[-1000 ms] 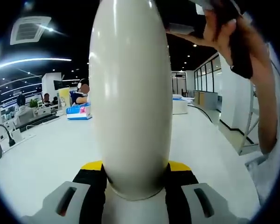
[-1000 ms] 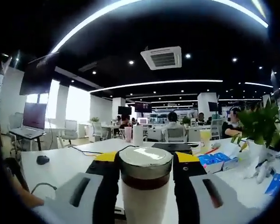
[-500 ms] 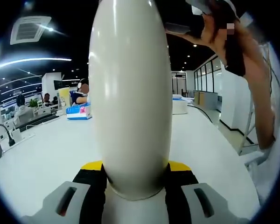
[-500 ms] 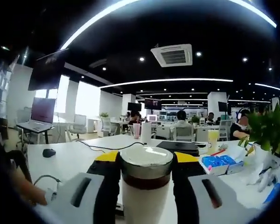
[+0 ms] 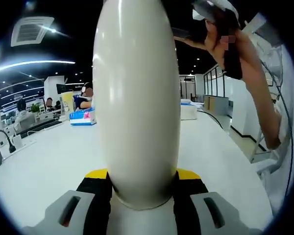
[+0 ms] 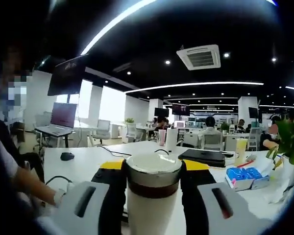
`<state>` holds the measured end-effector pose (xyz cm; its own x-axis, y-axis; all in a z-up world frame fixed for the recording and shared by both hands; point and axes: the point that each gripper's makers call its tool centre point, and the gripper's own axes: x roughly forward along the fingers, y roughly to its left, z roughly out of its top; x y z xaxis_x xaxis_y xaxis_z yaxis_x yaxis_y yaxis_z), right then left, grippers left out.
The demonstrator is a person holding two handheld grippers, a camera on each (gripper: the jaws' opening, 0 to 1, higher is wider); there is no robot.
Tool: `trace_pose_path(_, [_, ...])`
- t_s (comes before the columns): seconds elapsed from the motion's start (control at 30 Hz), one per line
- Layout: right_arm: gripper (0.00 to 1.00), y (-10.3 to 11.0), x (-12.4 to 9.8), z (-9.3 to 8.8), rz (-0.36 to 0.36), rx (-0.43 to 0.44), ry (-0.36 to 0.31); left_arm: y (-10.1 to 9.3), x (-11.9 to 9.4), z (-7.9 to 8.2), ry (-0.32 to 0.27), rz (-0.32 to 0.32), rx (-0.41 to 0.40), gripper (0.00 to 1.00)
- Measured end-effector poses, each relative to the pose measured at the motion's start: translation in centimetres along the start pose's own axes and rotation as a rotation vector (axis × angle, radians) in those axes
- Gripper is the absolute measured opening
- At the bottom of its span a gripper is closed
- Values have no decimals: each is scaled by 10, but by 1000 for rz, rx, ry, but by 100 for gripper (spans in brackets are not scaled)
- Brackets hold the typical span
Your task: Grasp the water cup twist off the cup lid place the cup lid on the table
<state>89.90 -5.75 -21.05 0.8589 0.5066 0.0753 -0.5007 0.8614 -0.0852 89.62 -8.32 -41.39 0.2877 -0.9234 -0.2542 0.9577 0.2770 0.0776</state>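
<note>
Both pairs of jaws are clamped on the same water cup (image 5: 136, 103), one at each end. Seen in the left gripper view, the left gripper (image 5: 141, 188) pinches the cup's cream-white body between its black-and-yellow jaws, and the smooth rounded shell rises up the middle of that view, held above the white table (image 5: 49, 171). Up in the right of that same view a person's hand (image 5: 225, 36) grips a dark handle (it is too close to the edge to make out more). Over in the right gripper view, the right gripper (image 6: 152, 171) presses its jaws against the cup lid (image 6: 153, 167), a pale cap with a dark brown band under it, sitting on the cup's white neck. Behind the lid lies a white table with a closed dark laptop (image 6: 204, 155), a blue packet (image 6: 245, 175) and a black mouse (image 6: 66, 156). An open laptop (image 6: 60, 117) stands on a desk further left, and a green plant (image 6: 290, 142) leans in at the right edge.
</note>
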Motion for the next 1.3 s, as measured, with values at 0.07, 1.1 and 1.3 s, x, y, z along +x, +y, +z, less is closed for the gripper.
trace_pose_path(0.07, [46,0,0,0,29,5,-8,0,0,0,0,1,0,50])
trace_pose_path(1.1, [46,6,2,-1,313,49,-9,1,0,-1,1,3,-2,50])
trace_pose_path(1.3, [46,6,2,-1,378,62,-6,1,0,0,1,3,-1,50])
